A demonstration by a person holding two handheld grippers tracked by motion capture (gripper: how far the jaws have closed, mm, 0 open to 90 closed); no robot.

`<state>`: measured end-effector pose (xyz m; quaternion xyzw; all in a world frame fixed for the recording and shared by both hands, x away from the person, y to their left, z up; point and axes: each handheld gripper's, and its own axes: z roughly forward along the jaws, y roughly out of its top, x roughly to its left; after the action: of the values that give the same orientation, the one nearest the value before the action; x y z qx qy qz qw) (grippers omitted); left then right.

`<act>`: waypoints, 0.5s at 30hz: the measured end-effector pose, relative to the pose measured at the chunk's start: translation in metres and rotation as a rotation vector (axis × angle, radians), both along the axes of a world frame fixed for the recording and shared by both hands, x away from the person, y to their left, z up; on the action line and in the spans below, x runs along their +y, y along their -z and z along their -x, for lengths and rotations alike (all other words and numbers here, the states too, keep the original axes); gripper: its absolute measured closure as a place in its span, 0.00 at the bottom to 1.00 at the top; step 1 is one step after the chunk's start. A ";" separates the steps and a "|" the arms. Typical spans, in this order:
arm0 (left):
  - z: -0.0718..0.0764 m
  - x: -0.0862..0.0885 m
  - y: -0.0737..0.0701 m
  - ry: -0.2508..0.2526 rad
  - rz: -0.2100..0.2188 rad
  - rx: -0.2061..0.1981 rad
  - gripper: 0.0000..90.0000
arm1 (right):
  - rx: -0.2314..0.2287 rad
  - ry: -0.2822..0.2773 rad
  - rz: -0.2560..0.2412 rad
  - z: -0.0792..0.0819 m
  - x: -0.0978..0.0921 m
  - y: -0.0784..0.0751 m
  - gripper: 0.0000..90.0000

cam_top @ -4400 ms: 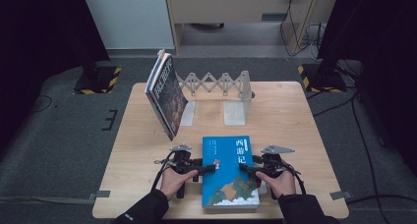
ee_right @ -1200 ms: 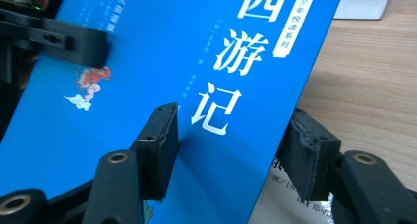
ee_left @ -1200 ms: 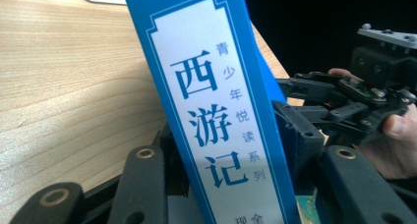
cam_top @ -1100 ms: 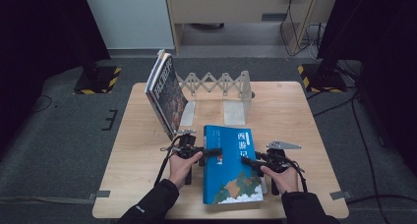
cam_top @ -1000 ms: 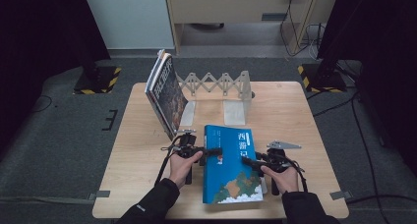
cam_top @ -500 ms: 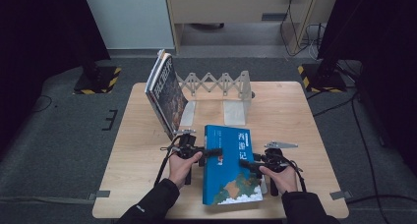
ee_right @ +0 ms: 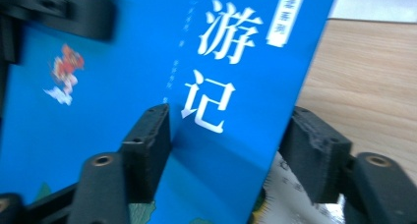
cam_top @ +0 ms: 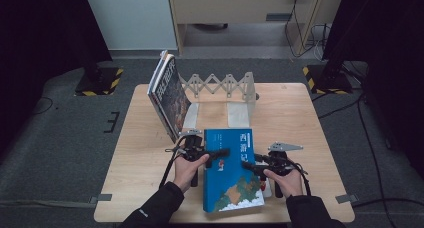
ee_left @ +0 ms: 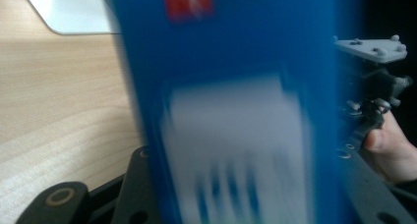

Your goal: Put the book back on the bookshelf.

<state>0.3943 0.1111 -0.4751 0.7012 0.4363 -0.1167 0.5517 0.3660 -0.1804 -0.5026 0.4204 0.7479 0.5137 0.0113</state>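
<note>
A blue book (cam_top: 232, 178) with white Chinese characters is held over the near middle of the wooden table (cam_top: 300, 118), tilted. My left gripper (cam_top: 223, 152) comes in from the book's left edge, its jaws shut across the cover. Its own view shows the blurred blue book (ee_left: 236, 111) between its jaws. My right gripper (cam_top: 250, 166) is shut on the book's right edge. Its view has one jaw over the cover of the blue book (ee_right: 147, 86) and the other behind the edge.
A white accordion book rack (cam_top: 220, 85) stands at the table's back middle. A dark-covered book (cam_top: 171, 95) leans at its left end. A pale printed thing (ee_right: 295, 199) lies on the table under the blue book's right side.
The blue book lay flat 4.4 s ago; both grippers have since raised it. Over the last second it has drifted slightly left and towards the person.
</note>
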 end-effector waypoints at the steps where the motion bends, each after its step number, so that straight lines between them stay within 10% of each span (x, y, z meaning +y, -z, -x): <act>1: 0.000 0.001 0.000 -0.001 0.002 0.001 0.63 | -0.001 -0.004 -0.001 0.000 0.001 -0.001 0.43; 15: 0.000 0.002 -0.027 -0.011 0.010 -0.052 0.67 | -0.073 0.022 -0.083 -0.004 -0.002 -0.011 0.45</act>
<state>0.3941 0.1135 -0.4483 0.6990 0.4249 -0.0976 0.5669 0.3699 -0.1825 -0.4915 0.4098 0.7204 0.5589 0.0268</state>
